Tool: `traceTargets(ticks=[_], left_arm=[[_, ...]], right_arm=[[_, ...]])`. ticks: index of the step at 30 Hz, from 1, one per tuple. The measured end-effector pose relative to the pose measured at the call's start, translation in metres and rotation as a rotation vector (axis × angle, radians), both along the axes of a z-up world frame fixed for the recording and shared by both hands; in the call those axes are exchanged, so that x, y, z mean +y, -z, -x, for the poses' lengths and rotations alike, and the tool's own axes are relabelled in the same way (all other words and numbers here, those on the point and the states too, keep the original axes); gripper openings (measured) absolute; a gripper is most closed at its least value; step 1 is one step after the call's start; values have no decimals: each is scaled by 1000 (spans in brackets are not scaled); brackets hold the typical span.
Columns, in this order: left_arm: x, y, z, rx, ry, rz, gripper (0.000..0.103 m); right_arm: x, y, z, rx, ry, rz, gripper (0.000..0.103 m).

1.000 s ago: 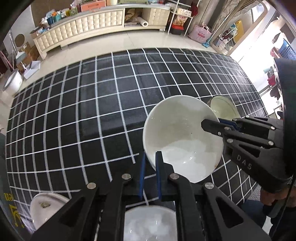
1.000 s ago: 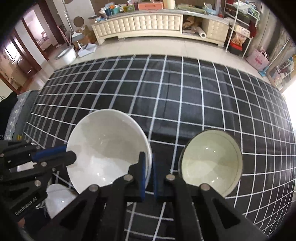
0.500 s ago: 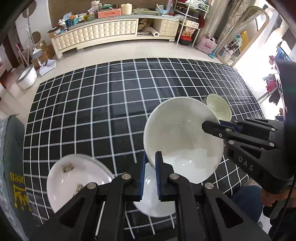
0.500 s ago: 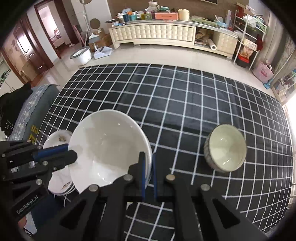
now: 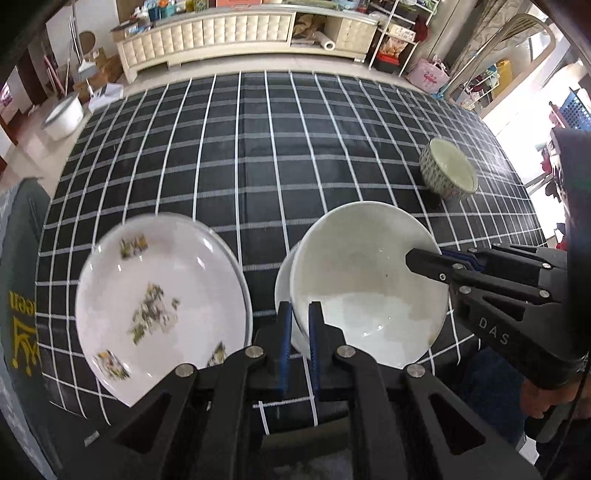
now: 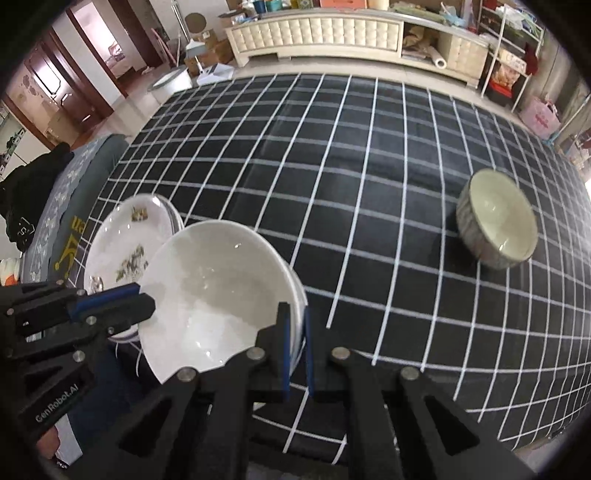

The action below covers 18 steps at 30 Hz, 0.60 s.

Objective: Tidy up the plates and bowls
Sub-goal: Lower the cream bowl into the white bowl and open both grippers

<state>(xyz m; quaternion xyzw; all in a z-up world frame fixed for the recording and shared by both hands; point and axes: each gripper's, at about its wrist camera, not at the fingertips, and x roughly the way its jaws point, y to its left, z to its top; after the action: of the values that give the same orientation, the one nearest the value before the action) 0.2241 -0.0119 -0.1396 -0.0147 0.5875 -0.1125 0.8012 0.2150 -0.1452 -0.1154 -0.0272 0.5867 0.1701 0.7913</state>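
A large white bowl (image 5: pixel 365 280) (image 6: pixel 214 291) is held in the air by both grippers. My left gripper (image 5: pixel 297 314) is shut on its near rim. My right gripper (image 6: pixel 293 321) is shut on its opposite rim, and shows in the left wrist view (image 5: pixel 424 258). The left gripper shows in the right wrist view (image 6: pixel 140 299). Another white dish (image 5: pixel 286 280) sits just below the bowl. A white flowered plate (image 5: pixel 159 310) (image 6: pixel 125 247) tops a stack at the left. A small patterned bowl with a green inside (image 5: pixel 448 171) (image 6: pixel 496 225) stands at the right.
The table carries a black cloth with white grid lines (image 5: pixel 258 147) (image 6: pixel 332 166). A grey chair cover (image 6: pixel 62 192) is at the table's left edge. A long cream cabinet (image 5: pixel 221 29) stands beyond the table.
Both grippers have carried the large white bowl back toward the near left. The flowered plate stack has come closer into view; the small green bowl now lies farther away.
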Motion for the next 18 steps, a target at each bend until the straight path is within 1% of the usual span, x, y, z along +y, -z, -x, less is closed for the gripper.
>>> traceTargets(ticks=[11, 18], left_arm=[[7, 14, 0, 22, -14, 4, 8], [7, 20, -2, 11, -24, 13, 8]], right_arm=[[9, 19, -1, 19, -5, 17, 9], [5, 19, -1, 0, 23, 14, 10]])
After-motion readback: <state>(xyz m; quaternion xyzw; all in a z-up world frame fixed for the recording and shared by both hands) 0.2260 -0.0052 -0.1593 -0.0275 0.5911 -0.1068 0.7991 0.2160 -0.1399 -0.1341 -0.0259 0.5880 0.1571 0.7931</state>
